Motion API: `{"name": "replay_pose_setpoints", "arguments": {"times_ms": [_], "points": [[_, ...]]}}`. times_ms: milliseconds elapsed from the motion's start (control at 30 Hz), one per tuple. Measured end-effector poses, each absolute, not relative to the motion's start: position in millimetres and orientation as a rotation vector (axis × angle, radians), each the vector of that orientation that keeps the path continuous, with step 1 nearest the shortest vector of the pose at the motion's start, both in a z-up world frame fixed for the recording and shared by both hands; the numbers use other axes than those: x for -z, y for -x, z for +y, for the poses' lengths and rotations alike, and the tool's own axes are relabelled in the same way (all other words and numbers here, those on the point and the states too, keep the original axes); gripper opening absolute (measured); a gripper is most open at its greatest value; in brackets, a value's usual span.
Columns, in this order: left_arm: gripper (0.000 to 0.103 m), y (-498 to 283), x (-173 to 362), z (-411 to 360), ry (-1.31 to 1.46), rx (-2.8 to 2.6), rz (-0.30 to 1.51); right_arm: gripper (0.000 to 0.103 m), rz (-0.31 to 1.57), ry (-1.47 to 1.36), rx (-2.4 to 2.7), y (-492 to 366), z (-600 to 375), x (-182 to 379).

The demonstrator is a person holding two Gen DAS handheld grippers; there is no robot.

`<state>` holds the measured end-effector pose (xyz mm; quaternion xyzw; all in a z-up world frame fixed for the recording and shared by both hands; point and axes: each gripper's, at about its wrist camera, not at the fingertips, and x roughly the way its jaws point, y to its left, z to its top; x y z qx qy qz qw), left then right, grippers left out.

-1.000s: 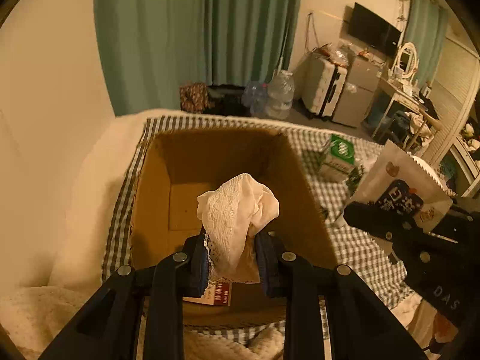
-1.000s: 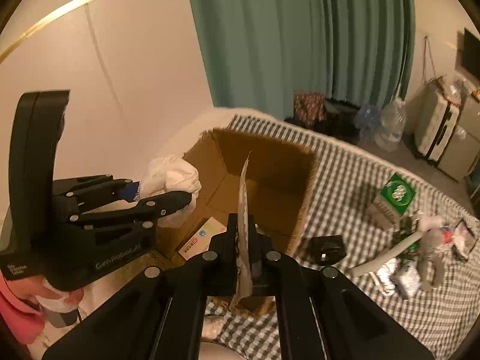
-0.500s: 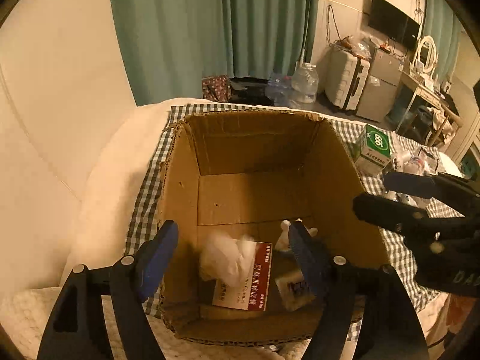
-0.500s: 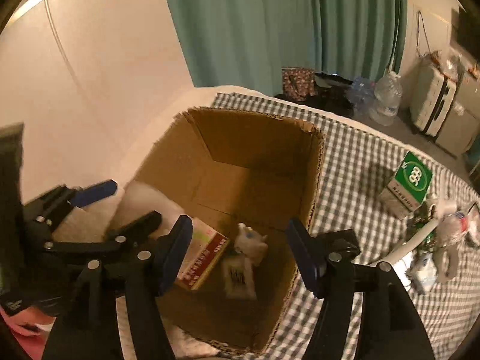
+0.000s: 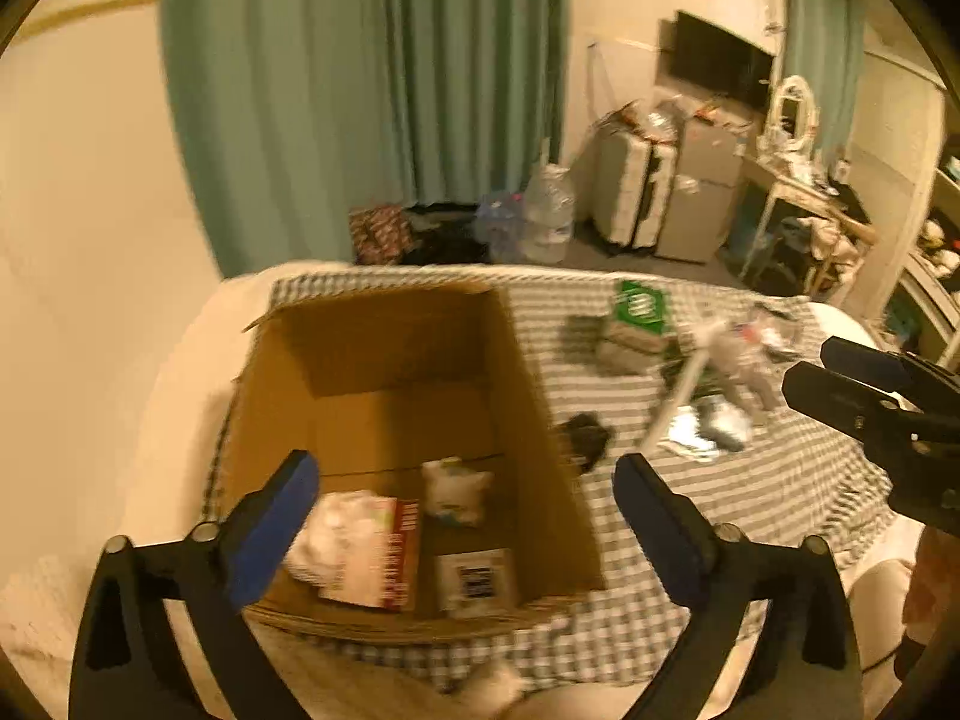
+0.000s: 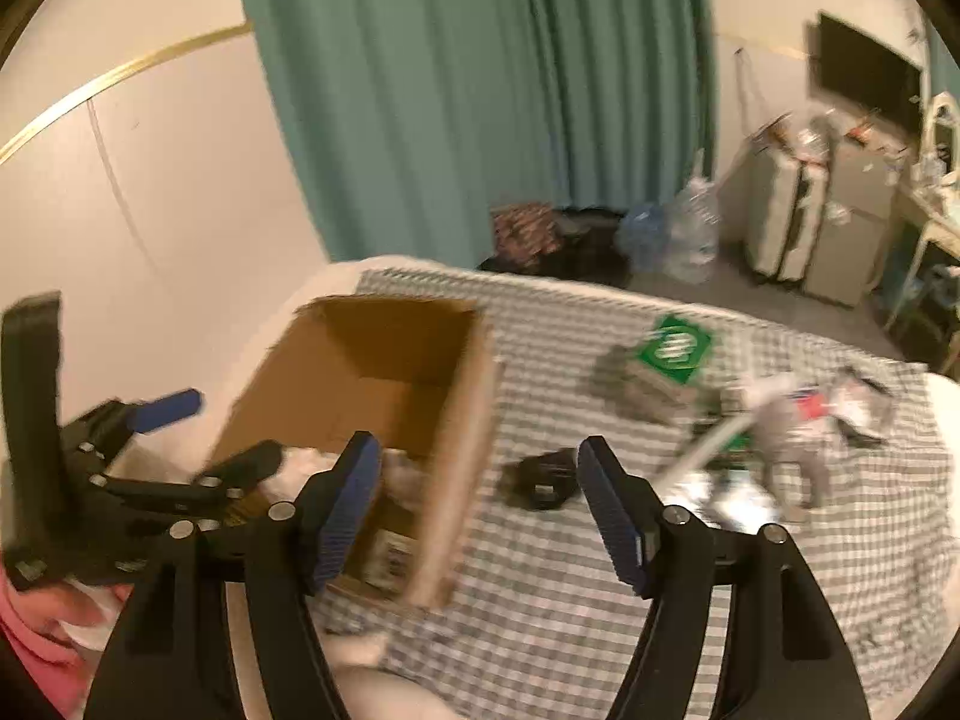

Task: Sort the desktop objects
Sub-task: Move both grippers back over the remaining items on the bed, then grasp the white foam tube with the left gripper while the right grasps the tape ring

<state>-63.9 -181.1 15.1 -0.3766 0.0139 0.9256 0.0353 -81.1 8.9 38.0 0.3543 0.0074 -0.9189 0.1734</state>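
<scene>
My left gripper hangs over the near end of the cardboard box, jaws opening, very wide, nothing btwn them. Straight ahead and below its fingers, on the box floor: a white cloth bundle by the left finger, a red-edged booklet partly over it, a small white pouch further in, and a flat packet w/ dark print nearest me. All four lie loose, none touched by the pads.

My right gripper is also opening, about mid-wide, empty. Its left finger sits over the box's right wall, its right finger over the checked cloth. Btwn the two fingers, on the cloth just outside the box, lies a small black object; blurred, can't tell what it is. Ahead and to the right of this gripper, well apart from the box: a green-topped carton, a white stick lying at a slant, and a heap of grey and silver wrappers, too smeared to sort out.

In the right view the left gripper shows at the left edge, over the box's near-left corner. Both views are motion-blurred.
</scene>
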Motion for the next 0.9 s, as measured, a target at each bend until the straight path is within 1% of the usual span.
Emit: {"name": "replay_pose_setpoints", "arguments": {"times_ms": [67, 133, 167, 233, 300, 467, 633, 700, 900], "points": [[0.103, 55.5, -19.2, -150.9, 1.117, -2.832, 0.063, 0.074, 0.006, -0.981, 2.675, 68.3, 45.6, -40.3], [0.103, 51.1, -18.1, -125.4, 1.100, -2.809, 0.064, 0.079, -0.030, -0.983, 2.714, 60.6, 77.7, -37.9], [0.103, 49.3, -15.5, -110.5, 1.095, -2.793, 0.057, 0.080, -0.046, -0.985, 2.747, 56.3, 97.5, -35.0], [0.103, 49.3, -6.9, -82.0, 1.104, -2.762, 0.039, 0.087, -0.065, -0.994, 2.807, 50.0, 126.4, -28.3], [0.103, 51.6, 7.6, -54.9, 1.126, -2.730, 0.031, 0.091, -0.097, -1.008, 2.847, 46.0, 154.2, -18.9], [0.103, 70.9, 55.5, 5.4, 1.222, -2.672, 0.151, 0.091, -0.141, -1.020, 2.893, 44.0, 200.0, 13.5], [0.103, 100.3, 93.9, 24.2, 1.300, -2.678, 0.091, 0.091, -0.182, -1.082, 2.878, 61.5, 231.3, 53.2], [0.103, 116.5, 108.7, 30.1, 1.316, -2.697, 0.063, 0.091, -0.202, -1.065, 2.878, 69.3, 237.3, 70.6], [0.103, 153.7, 147.6, 35.2, 1.329, -2.805, 0.050, 0.091, -0.226, -1.088, 2.847, 113.9, 251.8, 123.4]]}}
